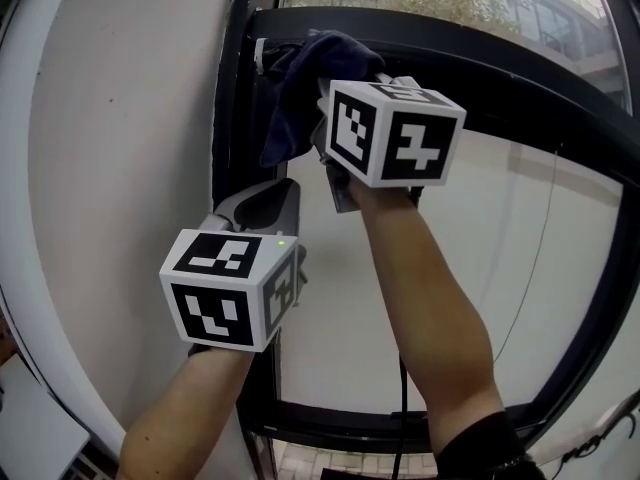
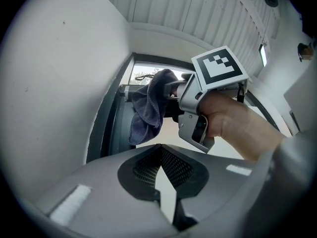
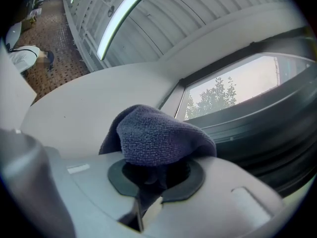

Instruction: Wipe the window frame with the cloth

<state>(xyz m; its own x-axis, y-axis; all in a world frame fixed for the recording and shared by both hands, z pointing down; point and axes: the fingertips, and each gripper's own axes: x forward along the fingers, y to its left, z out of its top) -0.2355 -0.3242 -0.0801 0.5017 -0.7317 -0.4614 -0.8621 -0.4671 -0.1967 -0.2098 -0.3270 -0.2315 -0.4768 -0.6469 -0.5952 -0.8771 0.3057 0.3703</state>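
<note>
Right gripper [image 3: 148, 180]: jaws pinching the dark blue cloth [image 1: 300, 83], which is bunched at the upper left corner of the window frame [image 1: 228, 118]; contact with the frame is probable but not clearly visible. Left gripper [image 2: 161, 152]: jaws pressed together with nothing between, held lower beside the frame's left upright.

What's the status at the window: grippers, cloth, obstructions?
Right gripper shut on dark blue knitted cloth, at top-left corner of black window frame. Left gripper shut, empty. Nothing in the way.
</note>
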